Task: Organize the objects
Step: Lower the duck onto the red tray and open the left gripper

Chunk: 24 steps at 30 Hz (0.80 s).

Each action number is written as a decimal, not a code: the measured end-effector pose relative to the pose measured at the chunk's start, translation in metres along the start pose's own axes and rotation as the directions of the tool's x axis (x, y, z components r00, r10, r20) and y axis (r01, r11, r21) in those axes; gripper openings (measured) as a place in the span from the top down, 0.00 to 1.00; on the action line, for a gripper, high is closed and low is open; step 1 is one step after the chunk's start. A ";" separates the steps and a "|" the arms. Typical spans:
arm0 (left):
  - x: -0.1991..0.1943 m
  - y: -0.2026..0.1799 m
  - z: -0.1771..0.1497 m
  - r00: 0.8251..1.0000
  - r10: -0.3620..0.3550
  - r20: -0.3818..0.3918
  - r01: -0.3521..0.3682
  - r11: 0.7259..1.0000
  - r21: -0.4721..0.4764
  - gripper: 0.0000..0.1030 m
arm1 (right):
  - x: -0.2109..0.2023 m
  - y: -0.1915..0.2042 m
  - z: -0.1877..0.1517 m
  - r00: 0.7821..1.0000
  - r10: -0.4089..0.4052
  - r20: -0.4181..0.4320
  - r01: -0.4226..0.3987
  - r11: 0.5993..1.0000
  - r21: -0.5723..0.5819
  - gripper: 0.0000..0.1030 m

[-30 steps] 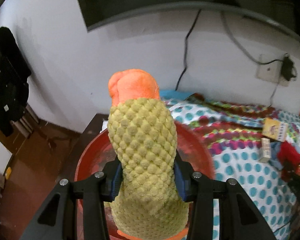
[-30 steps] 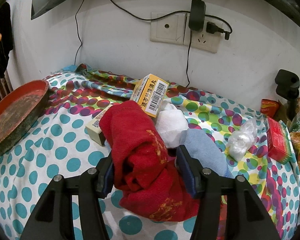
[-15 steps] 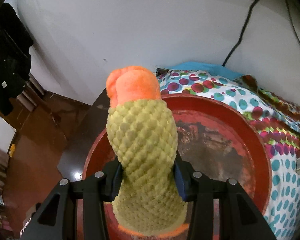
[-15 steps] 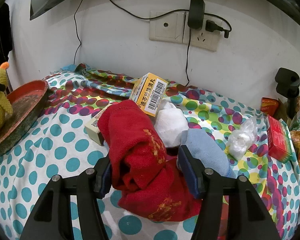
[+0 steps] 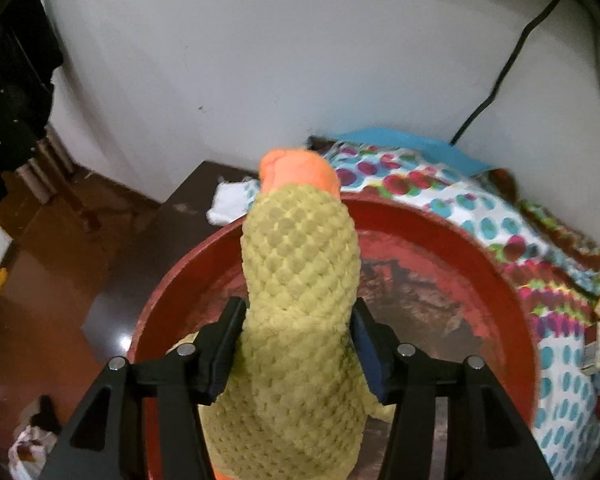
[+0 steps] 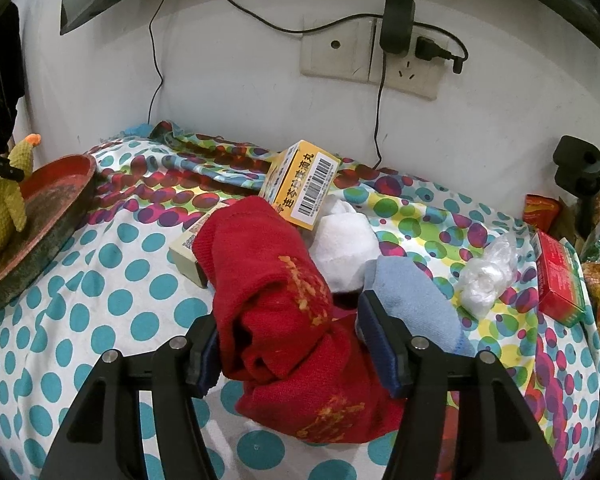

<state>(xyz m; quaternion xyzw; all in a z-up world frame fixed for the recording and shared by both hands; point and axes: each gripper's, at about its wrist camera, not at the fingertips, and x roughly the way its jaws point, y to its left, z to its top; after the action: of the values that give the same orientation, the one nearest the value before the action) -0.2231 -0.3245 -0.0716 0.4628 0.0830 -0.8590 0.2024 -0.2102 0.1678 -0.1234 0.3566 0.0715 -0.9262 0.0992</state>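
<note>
Dim, warm indoor light here. My fisheye lenses bend the wall (image 5: 300, 60) and blacken every corner. A small glare spot shines on the dark floor (image 5: 121, 341). The spotted cloth (image 5: 556, 264) smears at right; my right view stays sharp.

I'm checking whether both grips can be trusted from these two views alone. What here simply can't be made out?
- Left wrist view: the plush duck's feet and contact with the red tray are hidden by its own body and the bottom edge.
- Right wrist view: whether the right gripper pinches the red cloth; the right pad stands apart.
- Right wrist view: the small box is mostly hidden by the cloth.
</note>
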 end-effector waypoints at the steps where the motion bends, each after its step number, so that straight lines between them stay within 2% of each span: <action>1: -0.001 -0.001 0.000 1.000 -0.007 0.004 0.007 1.000 0.011 0.47 | 0.000 0.000 0.000 1.000 -0.001 0.000 0.001 1.000 0.000 0.43; 3: 0.001 -0.002 0.000 1.000 0.018 -0.001 -0.018 1.000 0.020 0.44 | 0.000 0.000 0.000 1.000 -0.002 0.000 0.002 1.000 -0.001 0.43; 5: 0.005 -0.001 0.001 1.000 -0.004 -0.011 0.004 1.000 0.006 0.39 | 0.001 0.000 0.000 1.000 -0.007 -0.001 0.007 1.000 -0.003 0.42; 7: 0.004 0.000 0.000 1.000 -0.002 -0.006 0.002 1.000 -0.009 0.39 | 0.001 0.000 0.000 1.000 -0.011 0.000 0.011 1.000 -0.003 0.42; 12: -0.028 -0.010 -0.020 0.997 0.033 0.072 -0.036 0.999 0.039 0.39 | 0.001 0.000 0.000 1.000 -0.011 -0.001 0.011 1.000 -0.001 0.42; 14: -0.054 -0.019 -0.040 0.993 0.028 0.114 -0.035 0.998 0.057 0.39 | -0.001 -0.001 0.000 1.000 -0.005 0.006 0.005 1.000 0.003 0.42; 18: -0.102 -0.034 -0.087 0.984 -0.059 0.170 0.048 0.996 0.071 0.39 | -0.007 -0.003 0.000 0.999 0.003 0.039 -0.003 1.000 0.012 0.44; 24: -0.142 -0.057 -0.149 0.978 -0.097 0.185 0.076 0.990 0.119 0.38 | -0.007 0.000 -0.001 0.999 0.020 0.027 -0.020 1.000 0.019 0.47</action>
<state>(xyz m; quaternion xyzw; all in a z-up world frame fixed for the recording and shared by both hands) -0.0645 -0.1849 -0.0400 0.3852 0.0354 -0.9106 0.1457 -0.2040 0.1690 -0.1196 0.3460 0.0576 -0.9304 0.1059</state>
